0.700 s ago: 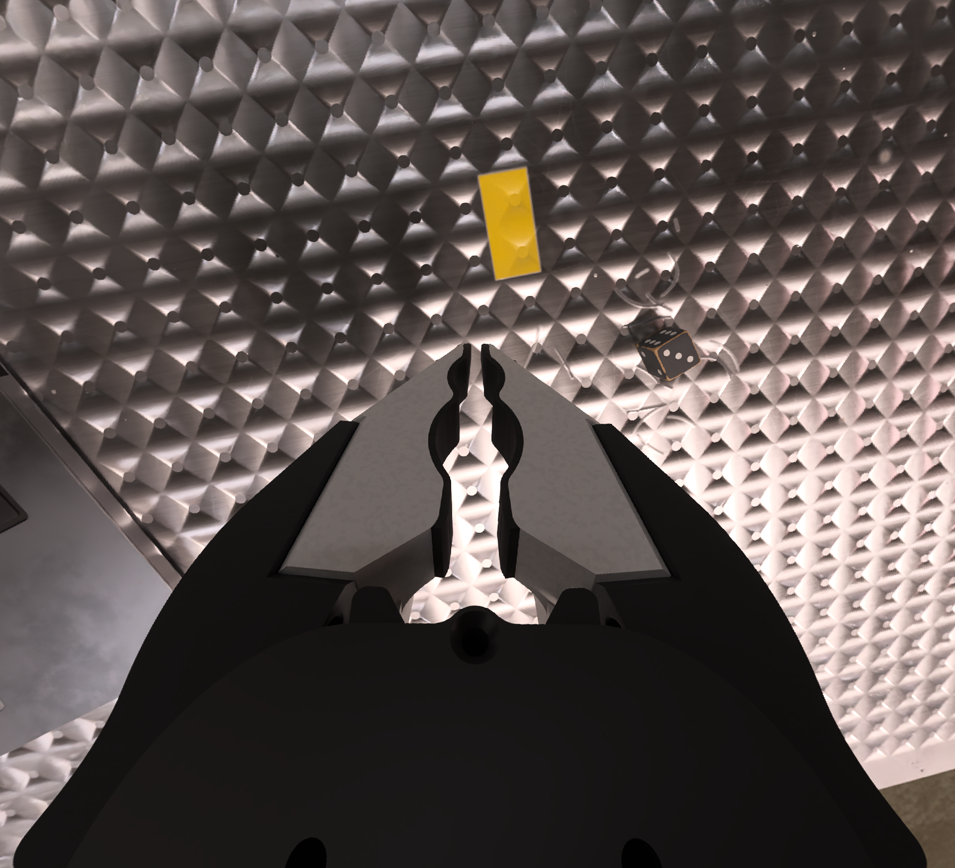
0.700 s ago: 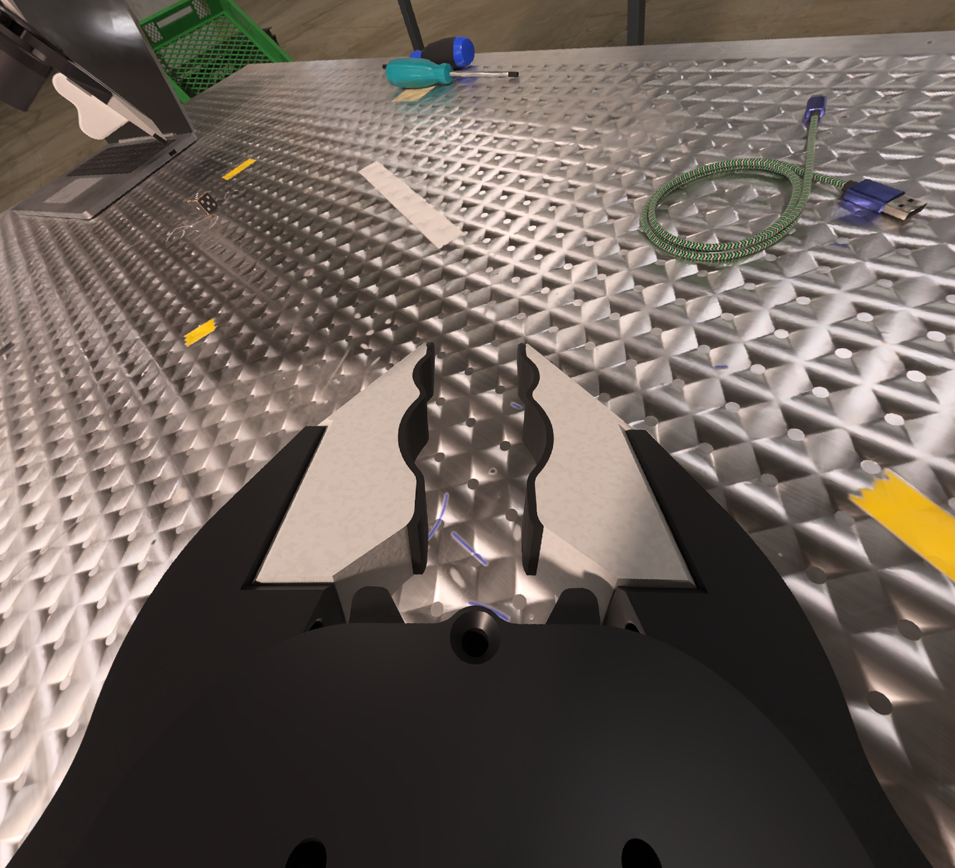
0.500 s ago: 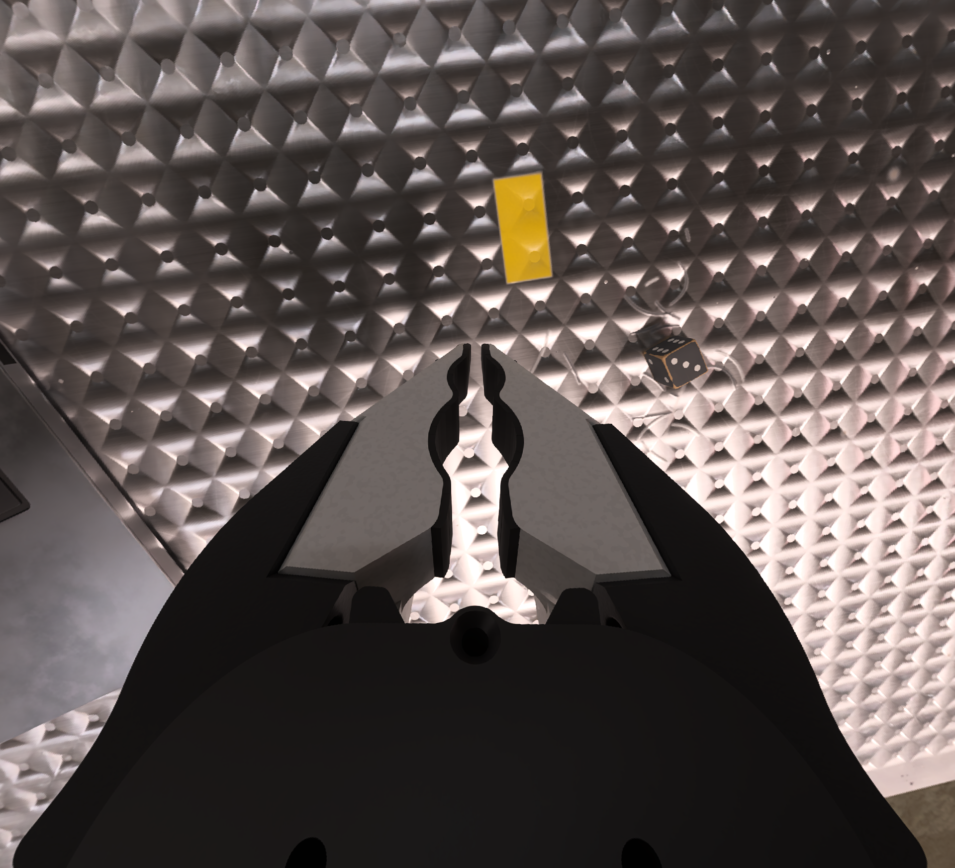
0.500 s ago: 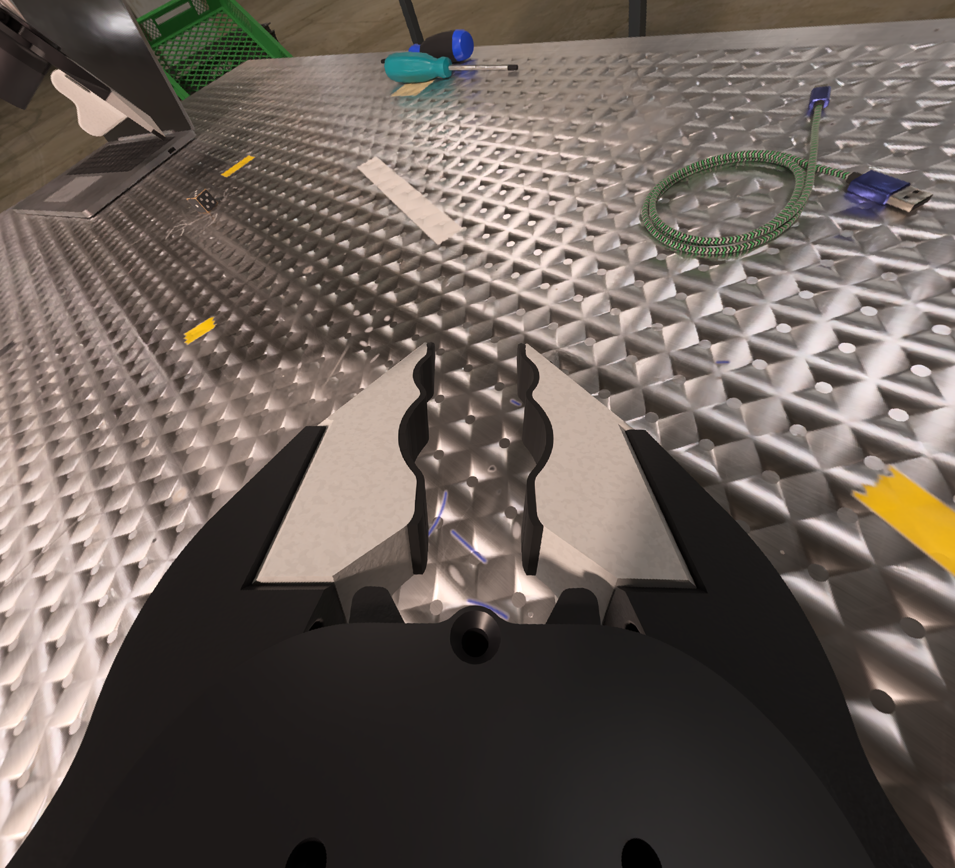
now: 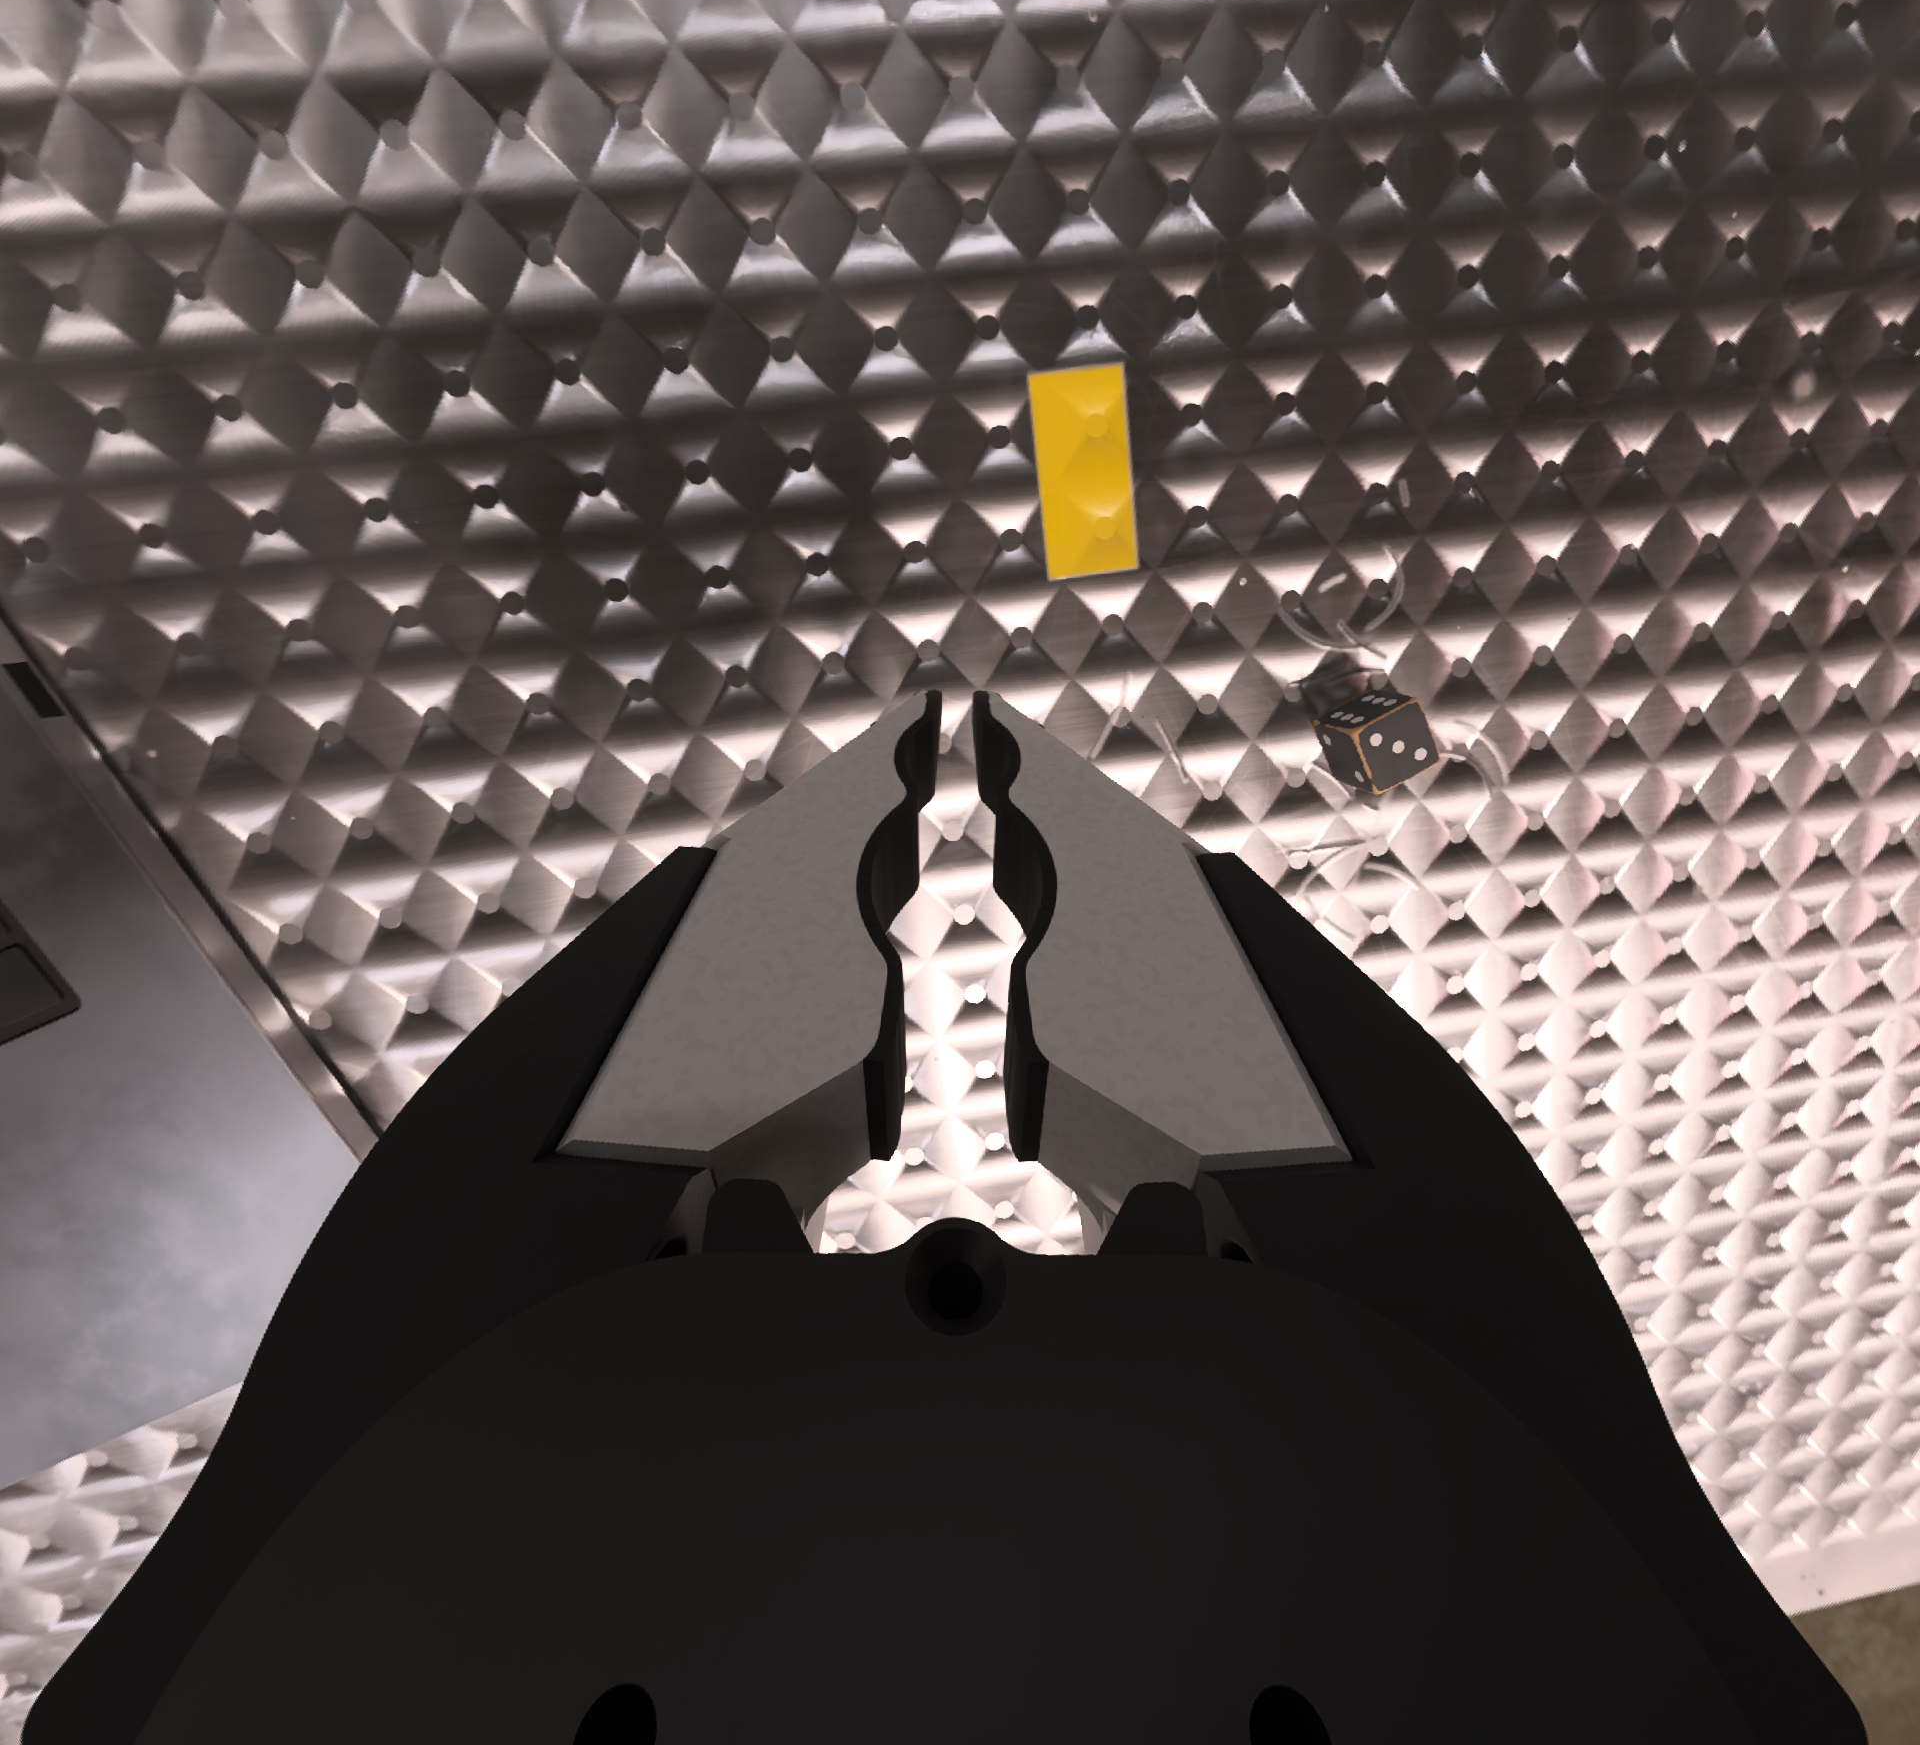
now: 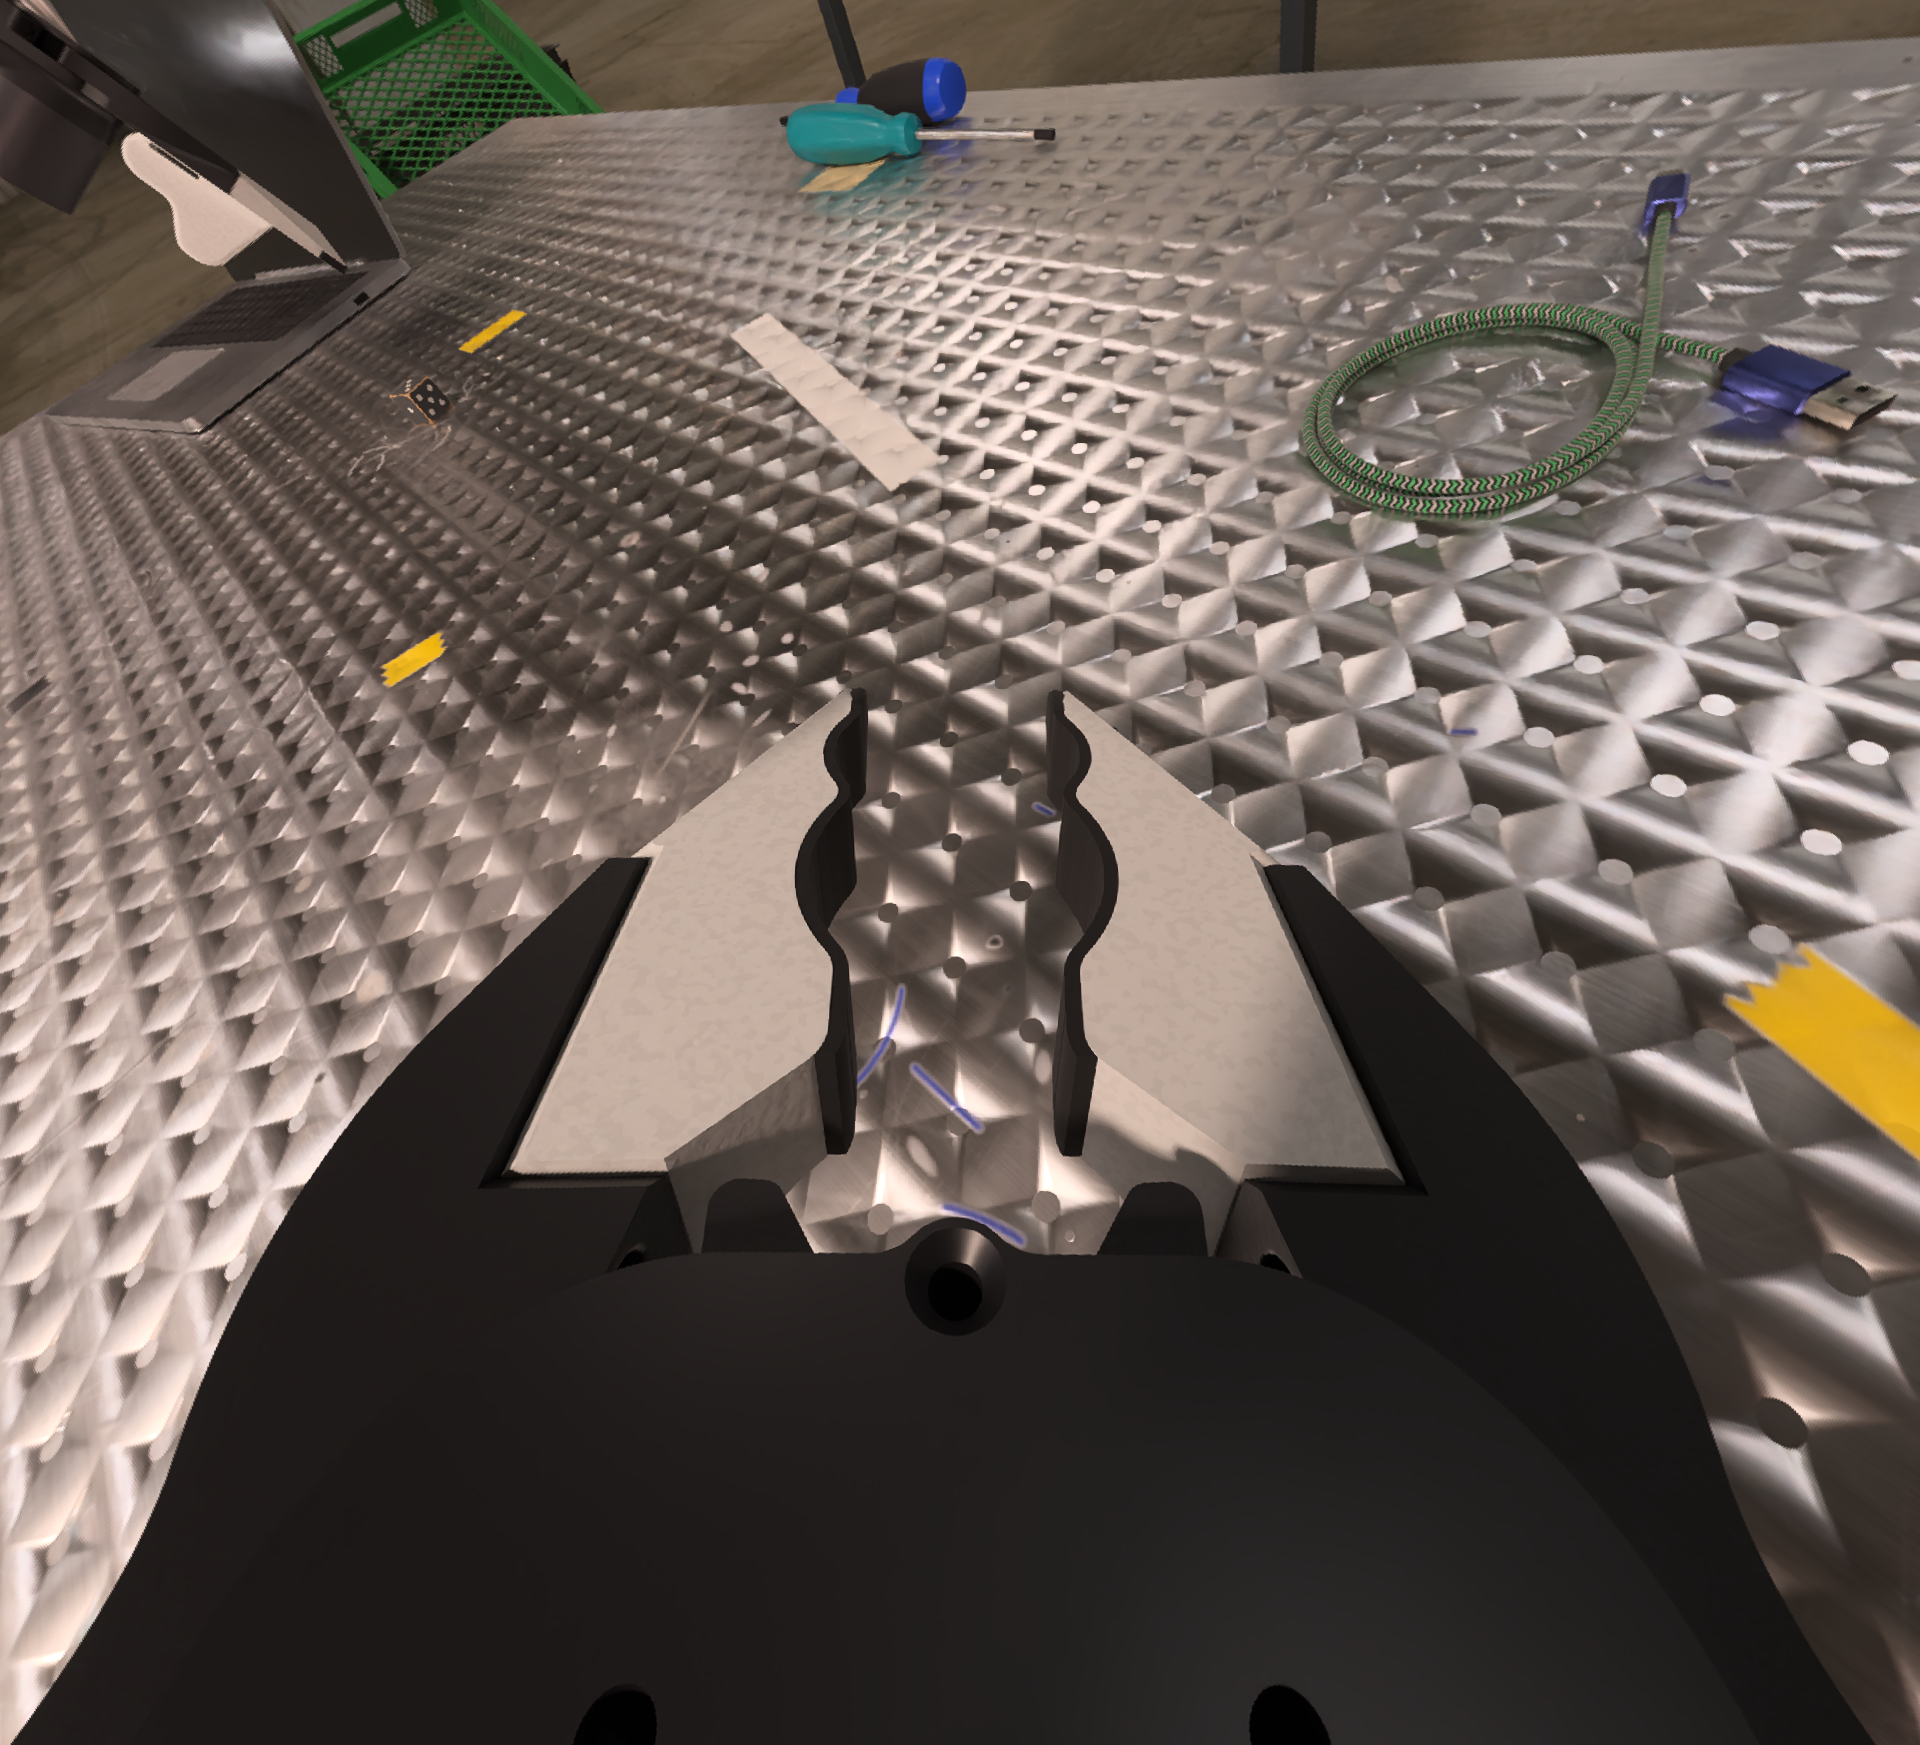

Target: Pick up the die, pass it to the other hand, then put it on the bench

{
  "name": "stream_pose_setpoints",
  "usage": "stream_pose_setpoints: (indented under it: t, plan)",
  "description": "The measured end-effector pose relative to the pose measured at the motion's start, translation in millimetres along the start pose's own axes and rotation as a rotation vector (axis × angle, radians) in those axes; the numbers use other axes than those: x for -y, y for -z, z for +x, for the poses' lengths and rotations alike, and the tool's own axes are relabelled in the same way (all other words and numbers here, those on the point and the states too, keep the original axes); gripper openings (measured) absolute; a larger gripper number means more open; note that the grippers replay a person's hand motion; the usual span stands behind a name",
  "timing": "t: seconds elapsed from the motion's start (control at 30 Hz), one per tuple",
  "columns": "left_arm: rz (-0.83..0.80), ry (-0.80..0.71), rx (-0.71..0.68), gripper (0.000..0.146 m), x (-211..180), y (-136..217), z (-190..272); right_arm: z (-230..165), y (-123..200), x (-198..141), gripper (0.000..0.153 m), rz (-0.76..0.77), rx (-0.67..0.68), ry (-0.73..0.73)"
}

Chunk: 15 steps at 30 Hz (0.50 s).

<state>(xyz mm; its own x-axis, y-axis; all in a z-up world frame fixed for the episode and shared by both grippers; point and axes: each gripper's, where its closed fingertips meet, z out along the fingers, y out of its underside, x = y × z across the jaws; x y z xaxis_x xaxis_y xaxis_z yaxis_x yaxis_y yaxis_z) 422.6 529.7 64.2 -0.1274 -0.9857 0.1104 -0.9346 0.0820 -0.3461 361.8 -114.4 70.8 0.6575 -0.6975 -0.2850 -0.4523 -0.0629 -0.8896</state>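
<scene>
A small black die (image 5: 1374, 743) with white pips lies on the embossed metal bench (image 5: 520, 241), to the right of and slightly beyond my left gripper (image 5: 956, 700). The left gripper is shut and empty, its tips nearly touching, hovering above the bench. In the right wrist view the die (image 6: 429, 400) shows far off at the left, near a laptop. My right gripper (image 6: 956, 700) is open and empty, low over the bench (image 6: 1351, 760). The left gripper also shows there at the far upper left (image 6: 197, 209).
A yellow tape strip (image 5: 1084, 469) lies ahead of the left gripper. A laptop (image 6: 239, 282) stands at the left bench edge. Two screwdrivers (image 6: 883, 121), a white strip (image 6: 831, 396), a coiled green cable (image 6: 1507, 407), more yellow tape (image 6: 1839, 1041) and a green crate (image 6: 436, 69) are around.
The left wrist view has shifted and turned slightly, so the die and yellow tape sit a little more to the right. The right gripper has drifted slightly. Neither gripper's jaws changed.
</scene>
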Motion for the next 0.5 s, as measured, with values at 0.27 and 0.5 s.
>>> stream_pose_setpoints:
  t: [0.27, 0.5]
  plan:
    - [0.226, -0.047, 0.042, 0.062, 13, 50, -1, -4, 4, 7, 0.038, 0.037, 0.019, 0.009]
    - [0.314, -0.440, 0.091, 0.057, -1, 93, 70, -7, 7, 11, 0.038, 0.064, 0.028, 0.017]
